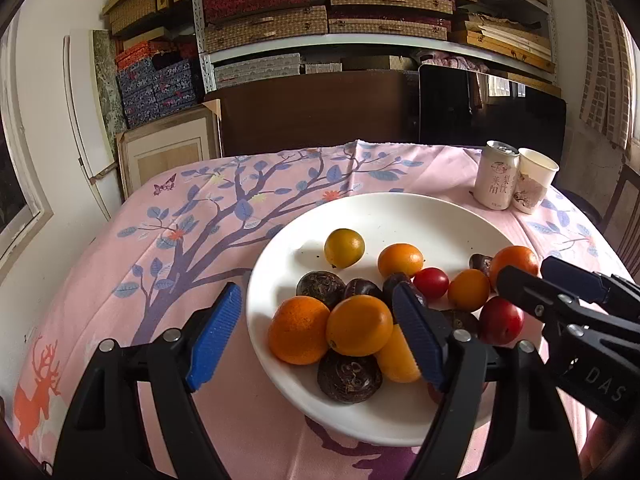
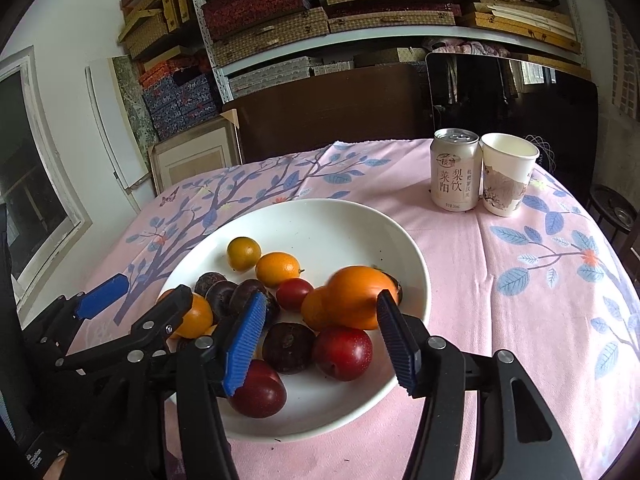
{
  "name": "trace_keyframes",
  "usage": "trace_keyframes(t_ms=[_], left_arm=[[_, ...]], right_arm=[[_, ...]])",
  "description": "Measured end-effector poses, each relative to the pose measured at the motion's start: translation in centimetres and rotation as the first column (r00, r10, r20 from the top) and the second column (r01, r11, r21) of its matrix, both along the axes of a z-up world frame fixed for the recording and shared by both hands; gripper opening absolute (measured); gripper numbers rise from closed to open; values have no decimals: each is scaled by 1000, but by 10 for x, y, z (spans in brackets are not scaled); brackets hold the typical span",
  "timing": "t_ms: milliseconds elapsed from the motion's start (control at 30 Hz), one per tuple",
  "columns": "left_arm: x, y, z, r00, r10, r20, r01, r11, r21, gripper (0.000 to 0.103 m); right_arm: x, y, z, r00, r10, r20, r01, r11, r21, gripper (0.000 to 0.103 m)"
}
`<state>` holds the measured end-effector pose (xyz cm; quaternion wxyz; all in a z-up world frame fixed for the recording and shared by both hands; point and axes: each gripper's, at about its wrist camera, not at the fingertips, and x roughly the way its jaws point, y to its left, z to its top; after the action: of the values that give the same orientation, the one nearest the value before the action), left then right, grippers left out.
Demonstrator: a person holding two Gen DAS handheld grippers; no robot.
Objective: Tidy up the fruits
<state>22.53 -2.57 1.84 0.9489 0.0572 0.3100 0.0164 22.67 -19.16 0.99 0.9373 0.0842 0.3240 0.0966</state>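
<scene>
A white plate [image 1: 400, 216] on the pink tablecloth holds several fruits: oranges [image 1: 298, 330], kumquats [image 1: 344, 248], red plums [image 1: 501, 320] and dark brown water chestnuts [image 1: 349, 376]. My left gripper [image 1: 316, 338] is open and empty, its jaws standing either side of the near oranges, low over the plate's left part. My right gripper [image 2: 322, 346] is open and empty over the plate's [image 2: 320, 224] front right, with a red plum [image 2: 342, 354] and a dark chestnut [image 2: 289, 348] between its jaws. A blurred orange [image 2: 360, 296] lies just beyond. Each gripper shows in the other's view.
A pale drink can [image 2: 456, 176] and a white paper cup [image 2: 506, 180] stand at the table's far right. Behind the table are a dark wooden board and shelves [image 1: 360, 8] stacked with boxes. The tablecloth [image 1: 160, 240] carries a blue tree print.
</scene>
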Motion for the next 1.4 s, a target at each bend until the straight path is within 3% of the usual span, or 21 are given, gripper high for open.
trace_keyframes(t_ms=[133, 233, 333, 500, 600, 700, 833, 1100, 1400], left_arm=[[-12, -3, 4, 1000, -12, 12, 12, 1000, 19, 76], [-28, -5, 7, 999, -9, 39, 7, 999, 42, 89], [-45, -4, 7, 999, -14, 45, 11, 999, 53, 92], [-74, 0, 2, 999, -21, 39, 19, 999, 37, 95], [-93, 5, 1, 999, -15, 44, 14, 999, 39, 98], [-112, 16, 4, 998, 6, 58, -6, 1000, 8, 98], [-129, 28, 5, 997, 43, 67, -42, 999, -21, 98], [-139, 20, 6, 996, -1, 90, 1, 1000, 7, 98], [-140, 19, 6, 995, 9, 97, -9, 1000, 1, 98]], right_arm=[[-12, 0, 6, 1000, 2, 15, -2, 1000, 8, 59], [-27, 3, 9, 999, 4, 36, -4, 1000, -9, 61], [-48, 6, 10, 998, 0, 65, 3, 999, -39, 66], [-87, -1, 8, 995, -27, 92, 32, 998, -47, 79], [-114, -10, 5, 991, -74, 115, 83, 994, -71, 99], [-136, -20, 1, 984, -130, 123, 139, 988, -70, 99], [-147, -28, -7, 988, -126, 84, 128, 991, -22, 99], [-144, -21, -11, 991, -111, 75, 116, 992, -56, 99], [-144, -15, -12, 995, -81, 65, 85, 995, -55, 99]])
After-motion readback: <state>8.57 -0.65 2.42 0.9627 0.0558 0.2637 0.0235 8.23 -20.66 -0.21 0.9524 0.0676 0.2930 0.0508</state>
